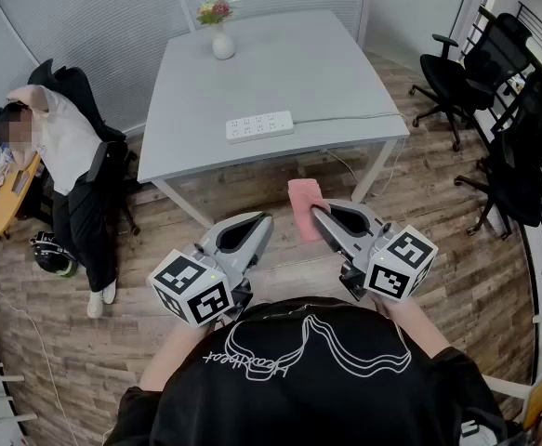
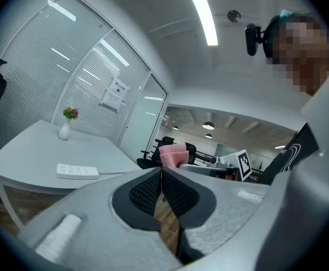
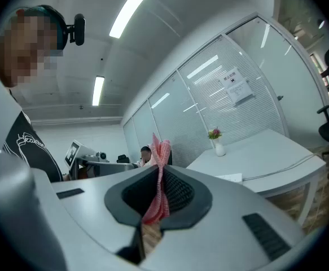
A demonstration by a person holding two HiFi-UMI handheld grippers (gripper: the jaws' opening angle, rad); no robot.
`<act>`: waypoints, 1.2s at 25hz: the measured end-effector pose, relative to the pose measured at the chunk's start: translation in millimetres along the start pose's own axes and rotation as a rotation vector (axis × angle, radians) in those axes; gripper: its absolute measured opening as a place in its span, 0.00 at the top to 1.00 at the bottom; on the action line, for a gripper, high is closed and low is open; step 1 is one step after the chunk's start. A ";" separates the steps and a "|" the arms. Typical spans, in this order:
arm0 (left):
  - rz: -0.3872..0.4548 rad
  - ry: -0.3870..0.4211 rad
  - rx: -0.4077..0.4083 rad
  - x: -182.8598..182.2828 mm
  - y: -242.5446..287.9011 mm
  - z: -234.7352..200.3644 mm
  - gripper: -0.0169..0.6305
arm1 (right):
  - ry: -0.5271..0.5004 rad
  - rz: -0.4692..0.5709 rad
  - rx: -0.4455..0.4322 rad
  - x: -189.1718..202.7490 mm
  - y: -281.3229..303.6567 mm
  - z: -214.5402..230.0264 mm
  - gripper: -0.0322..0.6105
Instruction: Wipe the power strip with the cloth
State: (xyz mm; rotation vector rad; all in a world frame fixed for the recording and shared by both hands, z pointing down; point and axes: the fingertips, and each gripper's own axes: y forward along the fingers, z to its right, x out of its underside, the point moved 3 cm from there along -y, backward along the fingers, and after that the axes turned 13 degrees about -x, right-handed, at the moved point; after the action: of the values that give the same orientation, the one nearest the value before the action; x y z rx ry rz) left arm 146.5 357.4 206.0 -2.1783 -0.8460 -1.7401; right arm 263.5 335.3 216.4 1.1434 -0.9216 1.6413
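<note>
The white power strip [image 1: 259, 125] lies on the grey table [image 1: 280, 72], its cable running off to the right. It also shows in the left gripper view as the power strip [image 2: 77, 170] and as a sliver of the power strip [image 3: 229, 178] in the right gripper view. My right gripper [image 1: 313, 211] is shut on a pink cloth [image 1: 305, 207], well short of the table over the floor. The cloth [image 3: 157, 185] sticks up between its closed jaws. My left gripper [image 1: 267, 217] is shut and holds nothing; from it I see the cloth [image 2: 172, 155] to the right.
A white vase with flowers [image 1: 220, 33] stands at the table's far edge. A person [image 1: 61, 156] sits slumped at the left beside the table. Black office chairs [image 1: 512, 110] stand at the right. The floor is wood [image 1: 438, 203].
</note>
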 end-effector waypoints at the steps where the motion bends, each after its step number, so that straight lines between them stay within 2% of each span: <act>1: -0.001 -0.002 0.002 0.7 -0.2 0.8 0.95 | -0.002 -0.001 -0.001 0.2 0.2 -0.8 0.90; 10: -0.007 -0.014 -0.013 9.9 -1.3 -1.1 0.95 | 0.010 0.000 -0.002 6.4 0.0 2.3 0.90; 19: -0.007 -0.029 -0.046 38.9 12.6 -17.8 0.95 | 0.044 0.018 0.013 35.2 -0.4 27.7 0.90; 24: -0.026 -0.061 -0.052 9.2 38.7 -87.3 0.95 | 0.129 0.020 0.006 20.8 60.5 74.9 0.90; 30: -0.063 -0.091 -0.049 -10.8 78.1 -164.8 0.95 | 0.171 -0.014 0.036 19.0 123.5 133.8 0.90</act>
State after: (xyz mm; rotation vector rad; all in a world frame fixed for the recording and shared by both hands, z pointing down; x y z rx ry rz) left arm 54.7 206.9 253.8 -2.3027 -0.9121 -1.7192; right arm 180.6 179.2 264.2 1.0128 -0.7764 1.7211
